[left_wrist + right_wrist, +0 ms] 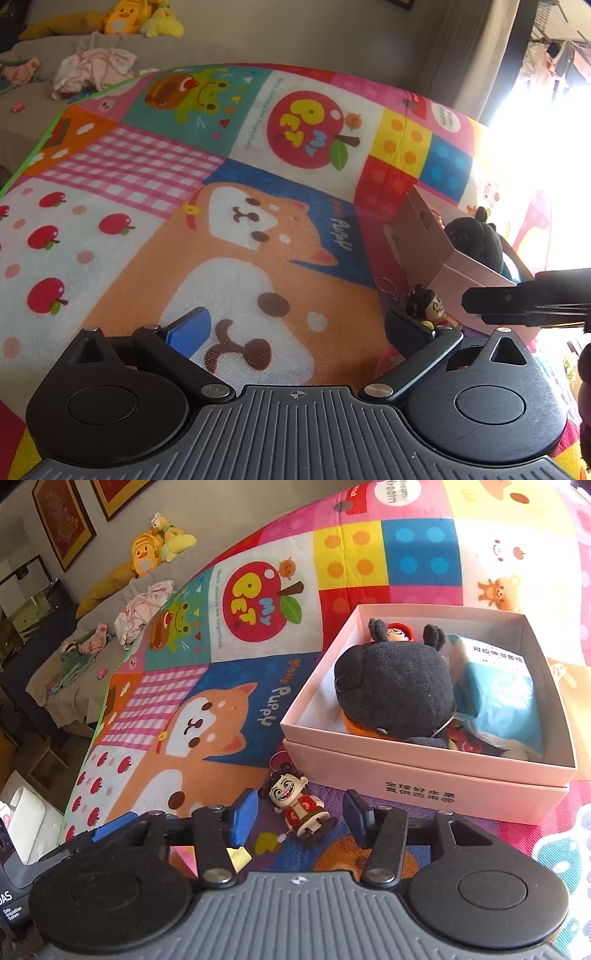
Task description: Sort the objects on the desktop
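A small grinning figurine keychain (303, 808) in a red jacket lies on the colourful play mat (207, 686), just in front of a pink open box (424, 775). My right gripper (300, 814) straddles the figurine, open, with a gap between each blue pad and the toy. Inside the box are a black plush (395, 686), a light blue packet (498, 694) and a small red-capped figure (397, 633). My left gripper (299, 328) stands wide open over the mat with nothing between its fingers. The figurine (428, 306) shows just past its right finger, beside the box (424, 229).
A grey sofa (74, 657) beyond the mat's green edge carries yellow plush toys (147, 554) and crumpled clothes (140, 609). Bright glare from a window (535, 129) washes out the right side. A white container (26, 812) stands off the mat at lower left.
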The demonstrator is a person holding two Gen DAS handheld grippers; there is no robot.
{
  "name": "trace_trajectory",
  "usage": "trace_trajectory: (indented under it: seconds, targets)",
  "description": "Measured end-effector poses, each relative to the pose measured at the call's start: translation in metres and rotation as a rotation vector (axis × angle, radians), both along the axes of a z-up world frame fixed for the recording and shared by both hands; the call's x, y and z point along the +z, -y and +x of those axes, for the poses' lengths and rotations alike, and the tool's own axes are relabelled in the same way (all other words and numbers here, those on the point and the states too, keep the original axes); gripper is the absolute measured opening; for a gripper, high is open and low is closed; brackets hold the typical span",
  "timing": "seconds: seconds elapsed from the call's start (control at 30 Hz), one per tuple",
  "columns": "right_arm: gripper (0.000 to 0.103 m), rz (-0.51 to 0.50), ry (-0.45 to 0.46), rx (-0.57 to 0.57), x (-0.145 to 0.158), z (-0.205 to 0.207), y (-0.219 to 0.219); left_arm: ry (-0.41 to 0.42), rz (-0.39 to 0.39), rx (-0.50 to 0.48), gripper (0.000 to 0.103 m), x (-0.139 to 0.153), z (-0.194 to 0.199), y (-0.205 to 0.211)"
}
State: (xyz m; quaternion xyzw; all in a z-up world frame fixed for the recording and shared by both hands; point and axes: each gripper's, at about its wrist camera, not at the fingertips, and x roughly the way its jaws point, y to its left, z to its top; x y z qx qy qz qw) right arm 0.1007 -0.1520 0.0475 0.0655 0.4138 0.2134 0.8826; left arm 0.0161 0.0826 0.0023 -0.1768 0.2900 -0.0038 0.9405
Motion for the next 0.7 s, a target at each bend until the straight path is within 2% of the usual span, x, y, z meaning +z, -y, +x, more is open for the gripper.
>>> trace_trajectory:
  seconds: [0.17,0.27,0.3,0.47,0.63,0.67,0.7]
  targets:
    - [0.050,-0.035,-0.026,0.019,-0.015,0.013,-0.015,0.001,-0.006,0.000,0.103,0.000,-0.001,-0.001]
    - [0.033,-0.050,-0.049,0.040,-0.019,0.009,-0.012,0.002,-0.013,-0.001,0.103,0.000,-0.001,-0.002]
    - [0.031,-0.055,-0.053,0.041,-0.020,0.005,-0.007,0.002,-0.014,-0.001,0.103,0.000,-0.001,-0.002]
    - [0.031,-0.113,-0.016,-0.004,-0.018,-0.021,0.025,0.002,-0.012,-0.001,0.103,0.000,-0.001,-0.002]
    - [0.032,-0.201,0.041,-0.125,-0.020,-0.044,0.063,-0.001,-0.003,-0.001,0.103,0.000,-0.001,-0.001]
    - [0.037,-0.198,0.039,-0.134,-0.021,-0.048,0.070,-0.002,-0.001,-0.001,0.103,0.000,-0.001,-0.001]
    - [0.051,-0.182,0.034,-0.140,-0.021,-0.052,0.076,-0.003,0.002,0.000,0.103,0.000,0.000,0.000]
